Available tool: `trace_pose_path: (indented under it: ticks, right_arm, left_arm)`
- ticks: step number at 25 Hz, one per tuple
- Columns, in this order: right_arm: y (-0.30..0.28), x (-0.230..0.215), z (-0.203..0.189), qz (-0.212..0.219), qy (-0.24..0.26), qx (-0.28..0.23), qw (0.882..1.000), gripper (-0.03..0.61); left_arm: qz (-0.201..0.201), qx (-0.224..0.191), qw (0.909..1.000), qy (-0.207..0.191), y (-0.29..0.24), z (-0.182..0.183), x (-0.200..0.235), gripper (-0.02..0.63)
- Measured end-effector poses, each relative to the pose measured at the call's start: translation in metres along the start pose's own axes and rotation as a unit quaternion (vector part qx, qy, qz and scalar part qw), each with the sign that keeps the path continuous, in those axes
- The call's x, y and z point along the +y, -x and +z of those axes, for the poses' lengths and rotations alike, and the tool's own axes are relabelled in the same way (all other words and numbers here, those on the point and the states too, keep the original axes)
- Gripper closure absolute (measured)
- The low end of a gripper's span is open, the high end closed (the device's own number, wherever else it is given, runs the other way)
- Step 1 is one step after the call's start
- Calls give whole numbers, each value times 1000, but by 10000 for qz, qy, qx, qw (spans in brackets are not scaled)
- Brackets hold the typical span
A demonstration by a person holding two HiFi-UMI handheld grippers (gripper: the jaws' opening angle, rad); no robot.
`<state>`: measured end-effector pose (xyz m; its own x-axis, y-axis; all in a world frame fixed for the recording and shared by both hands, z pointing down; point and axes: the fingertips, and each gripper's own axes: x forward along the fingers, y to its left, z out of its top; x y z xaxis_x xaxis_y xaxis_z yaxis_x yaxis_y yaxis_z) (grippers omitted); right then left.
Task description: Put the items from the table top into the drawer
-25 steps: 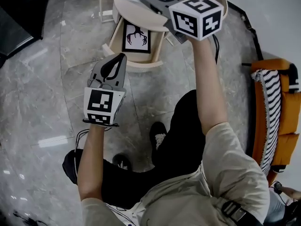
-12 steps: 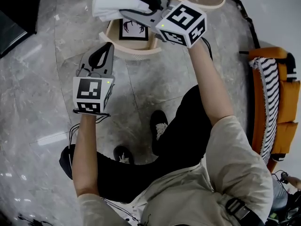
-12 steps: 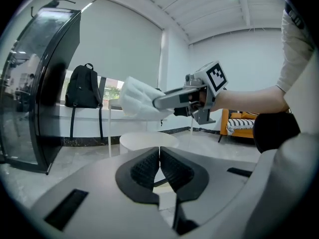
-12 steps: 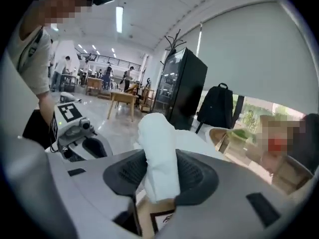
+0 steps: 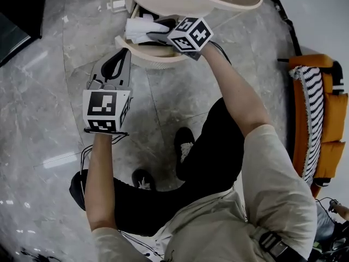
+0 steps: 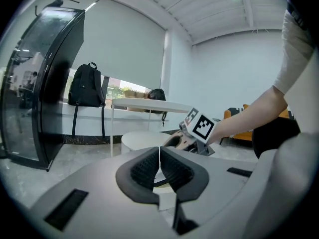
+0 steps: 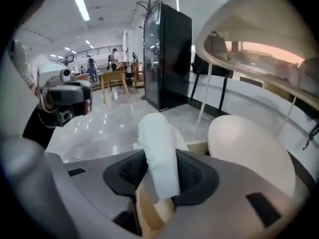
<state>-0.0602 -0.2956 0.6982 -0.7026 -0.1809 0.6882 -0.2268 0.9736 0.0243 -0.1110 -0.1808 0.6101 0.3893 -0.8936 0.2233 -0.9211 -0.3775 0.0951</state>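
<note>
A rolled white cloth [image 5: 137, 28] hangs low over the open cream drawer [image 5: 148, 52], under the round table top [image 5: 191, 1]. My right gripper [image 5: 154, 30] is shut on it. In the right gripper view the cloth [image 7: 158, 153] stands up between the pads of the right gripper [image 7: 160, 177], with the drawer's wooden inside [image 7: 149, 205] just below. My left gripper [image 5: 123, 54] is held in front of the drawer, jaws shut and nothing between them. The left gripper view shows the left gripper [image 6: 159, 156] with its pads touching, and the right gripper's marker cube [image 6: 202, 126] beyond.
An orange chair with a striped cushion [image 5: 322, 124] stands at the right. The person's legs and shoes [image 5: 185, 152] are on the marble floor below the drawer. A tall black cabinet [image 7: 167, 54] and a white table with a backpack [image 6: 87, 86] stand further off.
My right gripper has dropped with the white cloth from above the table top down to the open drawer. The left gripper has hardly shifted.
</note>
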Motion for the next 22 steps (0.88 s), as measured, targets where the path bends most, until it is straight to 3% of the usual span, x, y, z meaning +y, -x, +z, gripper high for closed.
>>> trace_pose_path:
  ticks: [11,17,22]
  right_arm:
    - [-31,-28,-73,-300,153,1240,9917,387]
    - [-29,-31,-86,-339,-241,1485,9880,379]
    - [-21,-37,-87,-398,-429,1433,9879,330]
  left_arm:
    - [-103,80,9999,-85,-24,-9,-25,591]
    - [-150,137,9997,-169,-30,-12,-28,591]
    - [-218,135,9996,-127,-31,-12,-33,591]
